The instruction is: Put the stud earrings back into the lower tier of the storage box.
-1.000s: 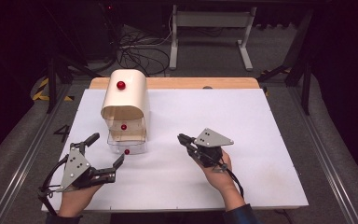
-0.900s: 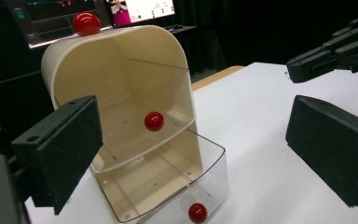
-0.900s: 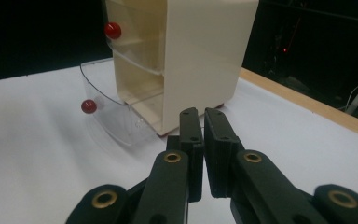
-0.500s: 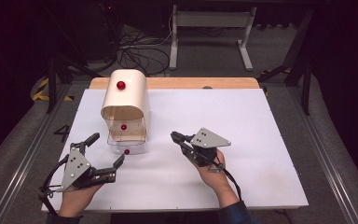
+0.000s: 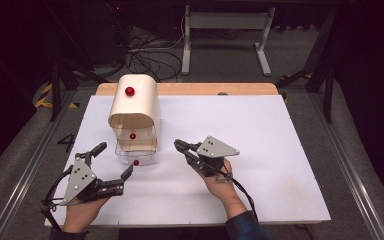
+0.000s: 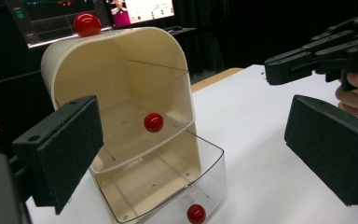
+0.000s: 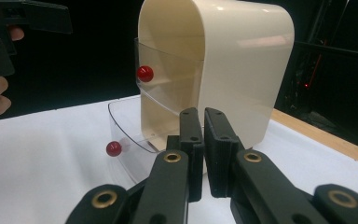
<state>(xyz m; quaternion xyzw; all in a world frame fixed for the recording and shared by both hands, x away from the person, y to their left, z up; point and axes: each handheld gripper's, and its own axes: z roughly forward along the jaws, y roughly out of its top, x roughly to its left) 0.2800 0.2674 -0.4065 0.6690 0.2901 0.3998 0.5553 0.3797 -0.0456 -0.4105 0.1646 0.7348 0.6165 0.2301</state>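
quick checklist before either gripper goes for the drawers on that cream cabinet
1. Right gripper shut with nothing between its jaws: ok; it must open before it can take a knob.
2. Left gripper open and empty: ok.
3. Lower drawer already pulled out, its red knob free to reach: ok.
4. Upper drawer sits further in, its knob in plain sight: ok.
5. White table bare between both grippers and the cream cabinet: ok.
6. Anything inside the clear drawers: they look empty, ok.
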